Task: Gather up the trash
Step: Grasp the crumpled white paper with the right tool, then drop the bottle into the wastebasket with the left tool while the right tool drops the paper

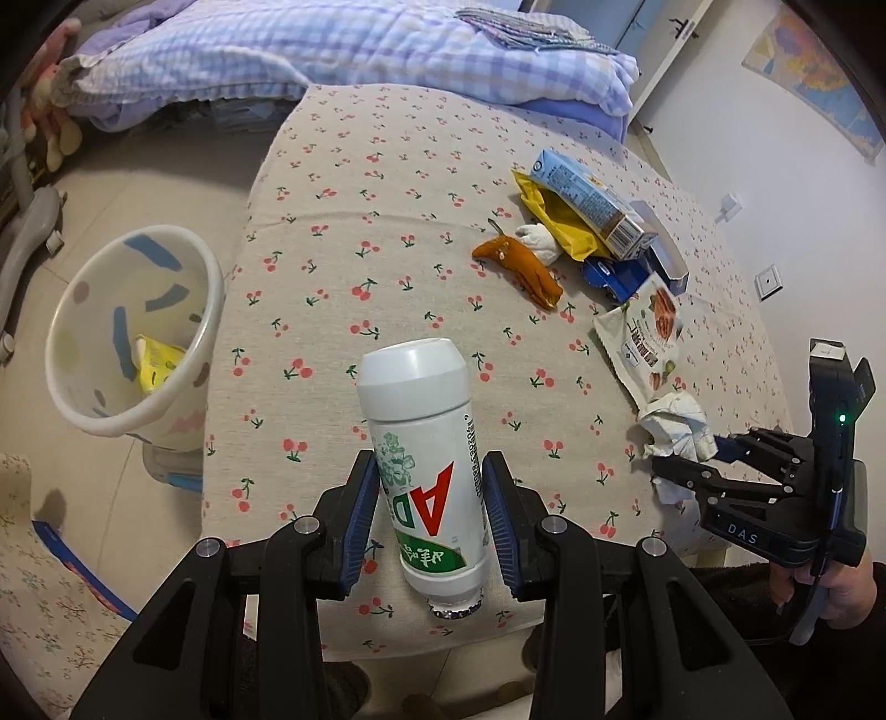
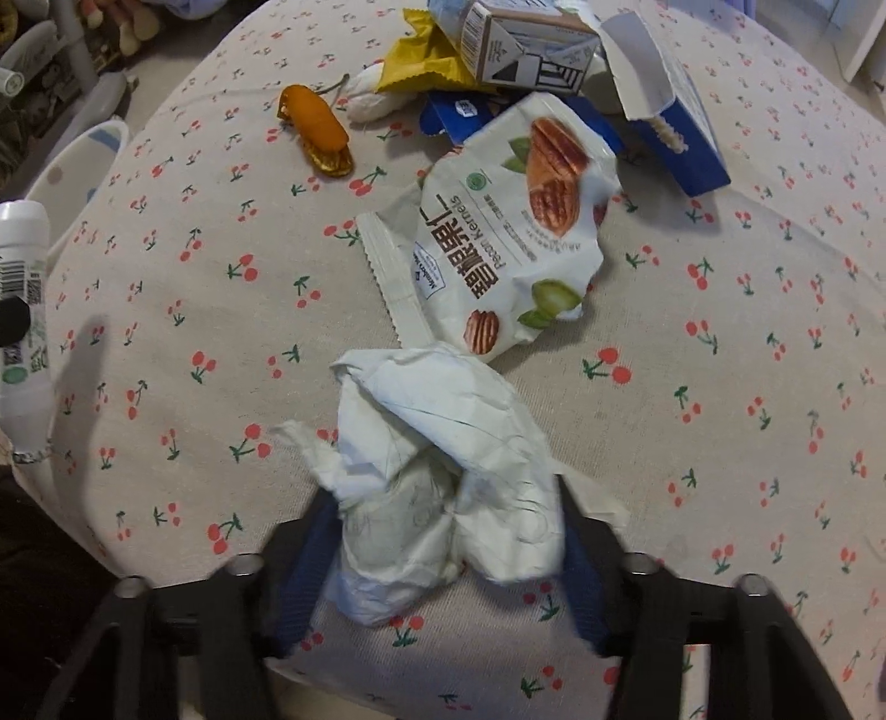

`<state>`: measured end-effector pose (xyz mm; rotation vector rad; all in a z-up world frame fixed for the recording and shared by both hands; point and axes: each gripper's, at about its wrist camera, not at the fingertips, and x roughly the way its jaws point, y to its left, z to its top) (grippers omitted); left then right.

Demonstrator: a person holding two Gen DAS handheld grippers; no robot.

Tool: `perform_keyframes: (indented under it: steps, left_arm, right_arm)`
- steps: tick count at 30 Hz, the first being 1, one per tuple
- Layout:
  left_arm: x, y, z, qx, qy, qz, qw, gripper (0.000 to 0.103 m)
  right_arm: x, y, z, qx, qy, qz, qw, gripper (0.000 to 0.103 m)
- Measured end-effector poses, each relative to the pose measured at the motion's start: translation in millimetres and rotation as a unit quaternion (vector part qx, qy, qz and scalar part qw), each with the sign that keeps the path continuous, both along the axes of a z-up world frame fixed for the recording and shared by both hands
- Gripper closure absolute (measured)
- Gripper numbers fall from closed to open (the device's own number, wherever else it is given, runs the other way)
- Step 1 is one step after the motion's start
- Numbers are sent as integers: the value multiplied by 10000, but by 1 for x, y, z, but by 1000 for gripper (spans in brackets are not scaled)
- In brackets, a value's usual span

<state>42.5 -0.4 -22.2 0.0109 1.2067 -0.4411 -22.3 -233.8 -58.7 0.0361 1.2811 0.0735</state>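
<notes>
I'm working over the worktop (image 1: 421,183) with the cherry-print cloth right now, and the trash bin (image 1: 133,332) is sitting on the floor just off its left edge, with one yellow wrapper already lying in it.

Left side first: my left tongs (image 1: 431,518) are gripping the white drink bottle (image 1: 426,443) across its label, so they're clenched on it and it's hanging clear of the cloth. I'd say this one is in the carry step, and the next move is just swinging it left over the bin rim before letting go.

Right side: my right tongs (image 2: 448,548) are closing around the crumpled white tissue (image 2: 443,476) at the near edge, and the pads look like they're squeezing it, though it's blurry there. It's touching the pecan snack bag (image 2: 509,232), so I'm guessing I need to lift straight up to avoid dragging that along.

The juice carton (image 2: 526,50), blue box (image 2: 681,138) and orange peel (image 2: 321,127) are waiting further back.
</notes>
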Motion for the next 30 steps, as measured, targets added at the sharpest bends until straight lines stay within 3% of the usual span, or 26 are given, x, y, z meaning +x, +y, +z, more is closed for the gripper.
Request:
perform_keyframes:
  steps: [1, 4, 17, 24, 30]
  left_arm:
    - [0, 1, 1, -11, -8, 11, 10000, 63]
    - [1, 5, 4, -67, -42, 55, 10000, 63]
    - [19, 49, 30, -427, -363, 634, 9964, 63]
    - [39, 103, 39, -493, -594, 1331, 9881, 63]
    - [66, 146, 28, -401, -637, 1911, 9787, 63]
  right_arm:
    - [0, 1, 1, -7, -3, 34, 10000, 64]
    - [1, 6, 6, 1, -66, 127, 9999, 72]
    - [25, 62, 47, 213, -678, 650, 9954, 72]
    - [50, 92, 54, 401, -741, 770, 9935, 72]
    - [79, 116, 55, 631, -795, 816, 9915, 72]
